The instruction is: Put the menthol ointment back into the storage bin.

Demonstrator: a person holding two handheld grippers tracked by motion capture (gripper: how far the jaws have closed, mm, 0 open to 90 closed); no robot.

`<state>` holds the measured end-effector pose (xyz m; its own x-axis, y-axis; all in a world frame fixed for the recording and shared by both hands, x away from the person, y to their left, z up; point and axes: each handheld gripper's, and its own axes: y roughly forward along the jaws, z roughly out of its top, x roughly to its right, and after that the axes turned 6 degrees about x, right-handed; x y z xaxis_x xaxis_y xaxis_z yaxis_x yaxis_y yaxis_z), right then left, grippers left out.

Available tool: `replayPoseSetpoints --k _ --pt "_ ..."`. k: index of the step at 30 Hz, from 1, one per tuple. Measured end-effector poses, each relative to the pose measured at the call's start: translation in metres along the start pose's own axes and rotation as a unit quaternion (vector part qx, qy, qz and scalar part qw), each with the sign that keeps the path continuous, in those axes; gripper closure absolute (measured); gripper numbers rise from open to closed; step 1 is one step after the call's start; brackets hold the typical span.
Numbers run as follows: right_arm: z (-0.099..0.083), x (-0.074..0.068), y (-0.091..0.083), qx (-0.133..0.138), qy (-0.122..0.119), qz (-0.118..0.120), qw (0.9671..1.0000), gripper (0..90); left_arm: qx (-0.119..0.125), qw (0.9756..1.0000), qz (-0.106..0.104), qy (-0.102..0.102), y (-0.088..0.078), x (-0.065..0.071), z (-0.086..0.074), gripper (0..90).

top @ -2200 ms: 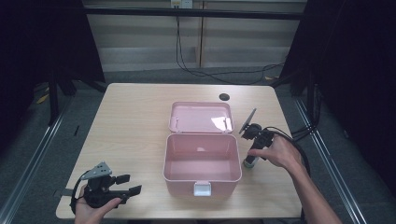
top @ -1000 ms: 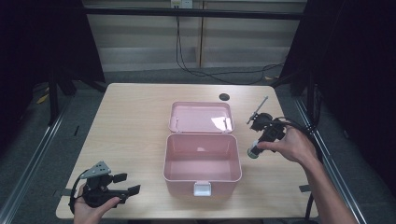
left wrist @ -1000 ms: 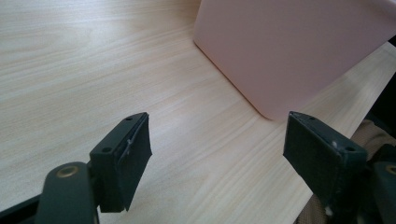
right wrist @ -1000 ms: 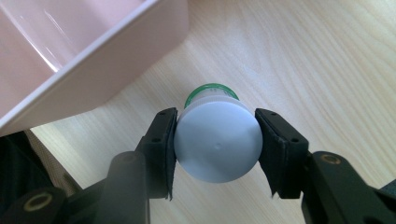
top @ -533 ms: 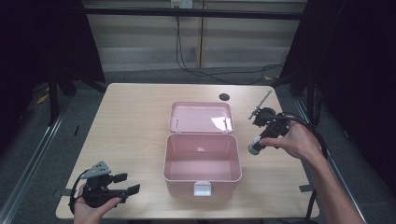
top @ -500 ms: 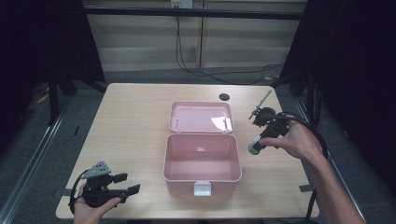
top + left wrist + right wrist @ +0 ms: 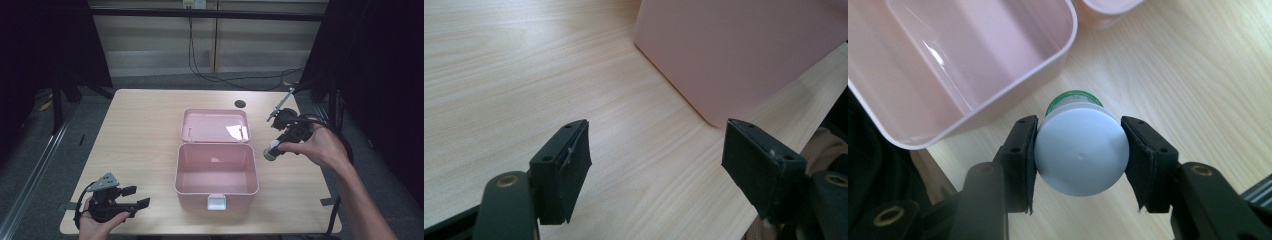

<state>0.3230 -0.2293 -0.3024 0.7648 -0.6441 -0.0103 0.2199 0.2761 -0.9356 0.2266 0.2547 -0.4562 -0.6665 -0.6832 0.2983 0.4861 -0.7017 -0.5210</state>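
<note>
White-capped green plastic bottle (image 7: pixel 1080 150) sits clamped in the right gripper (image 7: pixel 1080 155) beside the open pink plastic box (image 7: pixel 216 170); the left gripper (image 7: pixel 656 160), jaws just narrowing, holds nothing.

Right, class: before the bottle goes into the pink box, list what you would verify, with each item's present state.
1. Right claw clamped on the white-capped bottle: ok.
2. Bottle lifted off the table: ok.
3. Pink box open, lid folded back: ok.
4. Box interior free of other things: ok.
5. Left claw open with nothing between its jaws, away from the box opening: ok.
6. Bottle cap screwed tight: cannot tell.
</note>
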Motion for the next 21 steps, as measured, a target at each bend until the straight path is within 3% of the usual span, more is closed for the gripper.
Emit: replayPoseSetpoints --k 5,10,21 --pt "0.006 -0.004 -0.006 0.003 -0.007 0.002 1.0000 51.3 -0.003 1.0000 0.000 0.000 0.001 0.000 0.000 27.4" --pt "0.018 -0.014 -0.013 0.010 -0.029 0.012 0.9995 51.3 -0.006 1.0000 -0.001 0.001 0.001 0.000 0.000 27.3" --pt "0.038 -0.029 -0.010 0.018 -0.064 0.025 0.9975 51.3 -0.007 1.0000 -0.004 0.001 0.002 -0.001 0.001 27.3"
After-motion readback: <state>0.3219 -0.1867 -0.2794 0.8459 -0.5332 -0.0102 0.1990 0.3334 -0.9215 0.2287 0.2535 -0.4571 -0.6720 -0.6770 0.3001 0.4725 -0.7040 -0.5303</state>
